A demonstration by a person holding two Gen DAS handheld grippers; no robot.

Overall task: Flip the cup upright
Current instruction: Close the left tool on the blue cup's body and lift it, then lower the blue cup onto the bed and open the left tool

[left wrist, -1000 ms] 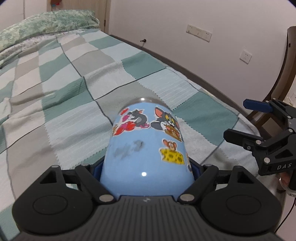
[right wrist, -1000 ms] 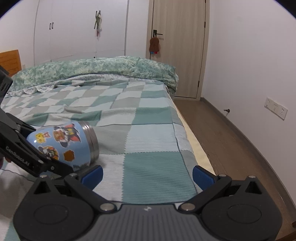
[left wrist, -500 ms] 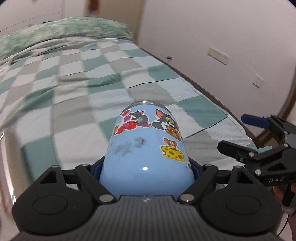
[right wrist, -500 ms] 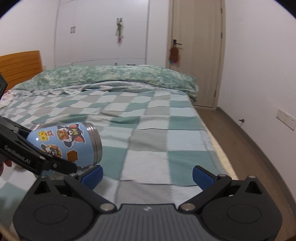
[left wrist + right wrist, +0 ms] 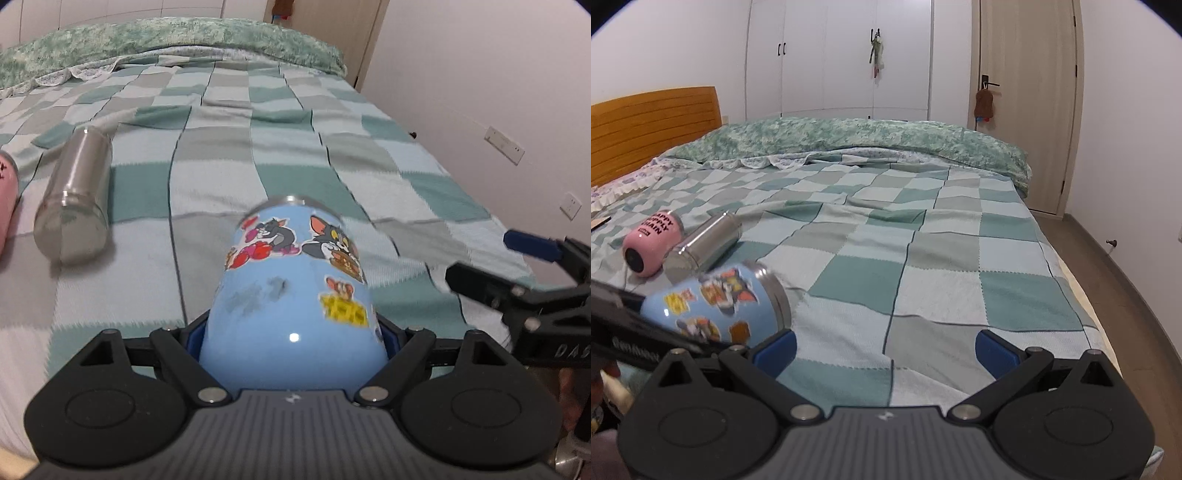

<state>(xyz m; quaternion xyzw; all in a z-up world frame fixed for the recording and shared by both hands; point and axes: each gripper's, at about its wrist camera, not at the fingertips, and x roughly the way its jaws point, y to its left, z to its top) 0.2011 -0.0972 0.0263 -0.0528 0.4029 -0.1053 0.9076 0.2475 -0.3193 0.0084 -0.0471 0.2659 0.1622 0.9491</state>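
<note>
We have the blue cup (image 5: 295, 295) clamped in our left gripper (image 5: 293, 339), tilted with its steel rim pointing forward above the checked blanket (image 5: 369, 177). Our right gripper (image 5: 884, 349), just right of it, is spread apart and holds nothing.

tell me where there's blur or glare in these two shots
Left wrist view: blue cup slightly soft, stickers smeared, a small glare dot low on it; right gripper blurred. Right wrist view: cup and left gripper motion-blurred; bed sharp.
</note>
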